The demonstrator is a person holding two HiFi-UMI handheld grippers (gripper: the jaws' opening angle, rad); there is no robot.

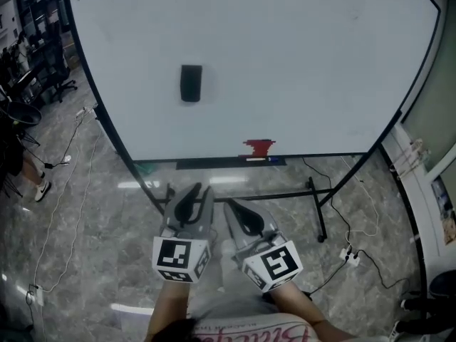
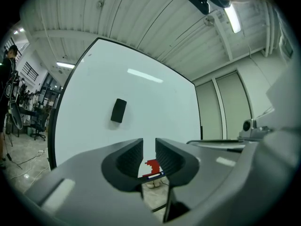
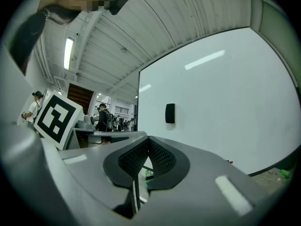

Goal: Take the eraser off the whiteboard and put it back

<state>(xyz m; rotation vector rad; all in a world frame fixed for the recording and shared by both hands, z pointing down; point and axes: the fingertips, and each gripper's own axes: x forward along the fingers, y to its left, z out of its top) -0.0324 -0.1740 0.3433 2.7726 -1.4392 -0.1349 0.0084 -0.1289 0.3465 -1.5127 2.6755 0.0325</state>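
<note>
The black eraser [image 1: 191,83] sticks upright on the whiteboard [image 1: 299,63], left of its middle. It also shows in the left gripper view, eraser [image 2: 118,110], and in the right gripper view, eraser [image 3: 170,113]. Both grippers are held side by side, well short of the board and pointing level at it. My left gripper [image 1: 197,192] has a narrow gap between its jaws with nothing in it, left gripper [image 2: 149,149]. My right gripper [image 1: 234,206] has its pads meeting at the tips and holds nothing, right gripper [image 3: 147,144].
A red object [image 1: 259,147] and a marker lie on the board's tray [image 1: 231,162]. The stand's black legs [image 1: 318,212] and cables with a power strip [image 1: 350,256] cross the marble floor. Office chairs [image 1: 53,73] stand at left; people [image 3: 102,117] are in the background.
</note>
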